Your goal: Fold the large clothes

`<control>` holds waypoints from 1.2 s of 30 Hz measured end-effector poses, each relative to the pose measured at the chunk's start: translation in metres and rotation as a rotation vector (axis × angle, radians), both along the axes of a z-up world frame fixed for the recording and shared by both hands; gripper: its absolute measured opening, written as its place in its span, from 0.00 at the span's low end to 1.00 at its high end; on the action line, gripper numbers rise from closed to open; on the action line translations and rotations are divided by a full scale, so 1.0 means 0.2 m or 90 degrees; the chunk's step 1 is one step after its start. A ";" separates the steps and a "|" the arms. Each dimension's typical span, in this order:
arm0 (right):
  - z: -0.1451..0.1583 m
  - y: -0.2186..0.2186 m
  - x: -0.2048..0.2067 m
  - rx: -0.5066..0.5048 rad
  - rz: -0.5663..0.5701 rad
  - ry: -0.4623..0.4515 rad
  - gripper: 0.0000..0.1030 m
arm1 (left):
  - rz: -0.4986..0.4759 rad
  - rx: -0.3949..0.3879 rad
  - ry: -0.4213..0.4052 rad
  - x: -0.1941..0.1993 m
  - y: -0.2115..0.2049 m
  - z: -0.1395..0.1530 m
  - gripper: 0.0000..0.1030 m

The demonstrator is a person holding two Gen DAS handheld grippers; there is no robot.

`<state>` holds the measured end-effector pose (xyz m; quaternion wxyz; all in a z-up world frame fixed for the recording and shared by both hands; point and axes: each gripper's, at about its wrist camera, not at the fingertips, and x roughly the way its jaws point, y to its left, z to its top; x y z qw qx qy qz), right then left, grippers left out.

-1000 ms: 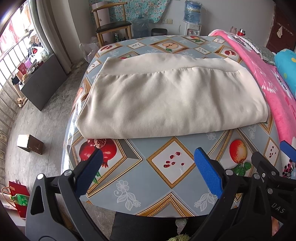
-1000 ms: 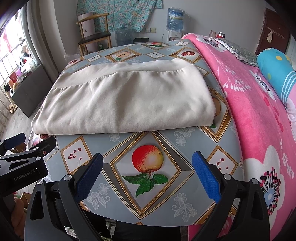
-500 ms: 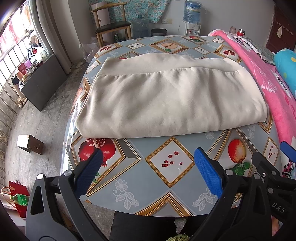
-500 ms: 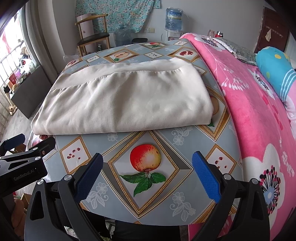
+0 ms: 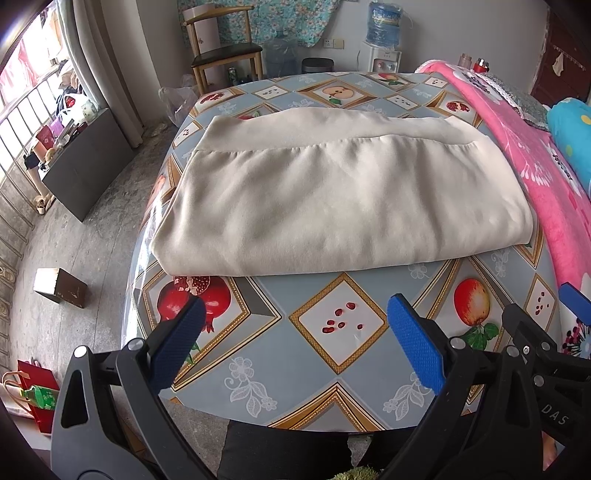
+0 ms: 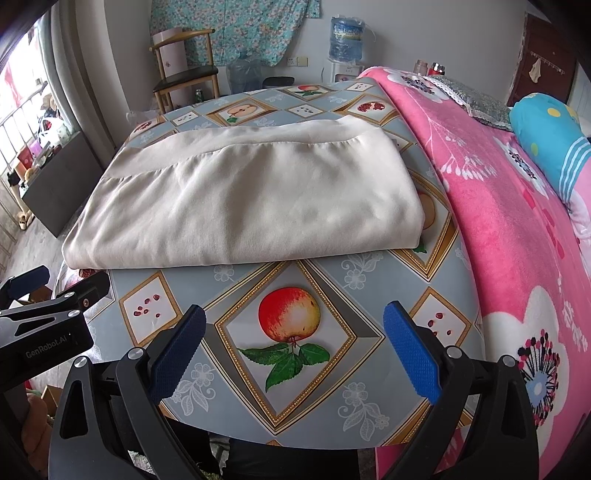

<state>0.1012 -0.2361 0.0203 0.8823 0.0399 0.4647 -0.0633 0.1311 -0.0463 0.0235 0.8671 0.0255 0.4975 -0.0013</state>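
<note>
- Fingers (image 5: 177,345) of the left gripper (image 5: 295,343) carry blue pads and stand spread wide with nothing between them, low in the left wrist frame over the near edge of the table (image 5: 343,398).
- Right gripper (image 6: 291,345) shows the same stance in its own view: blue-padded fingers (image 6: 412,356) far apart, empty, filling the bottom of the frame above a printed apple on the tablecloth.
- Cream garment (image 5: 340,199) lies folded into a broad rectangle across the middle of the left wrist frame, flat on the table, with a smoother band along its far edge.
- Seen from the right wrist, that garment (image 6: 243,206) sits centre to centre-left, its near fold running just above the printed apple; neither gripper touches it.
- Pink blanket (image 6: 517,229) with white flowers covers the right side of the right wrist frame, meeting the table's right edge.
- Wooden chair (image 5: 221,55) stands at the top of the left wrist frame, left of centre.
- Water bottle (image 5: 383,18) on a dispenser sits at the top, right of centre.
- Small brown box (image 5: 61,287) rests on the floor at the left of the left wrist frame.
</note>
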 end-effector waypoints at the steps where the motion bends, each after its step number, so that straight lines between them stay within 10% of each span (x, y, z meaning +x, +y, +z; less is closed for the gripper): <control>1: 0.00 0.00 0.00 0.000 0.000 0.000 0.92 | 0.000 0.000 0.000 0.00 0.00 0.00 0.92; 36: 0.03 0.03 0.00 -0.009 0.008 -0.006 0.92 | 0.007 -0.001 -0.008 0.00 -0.01 0.04 0.92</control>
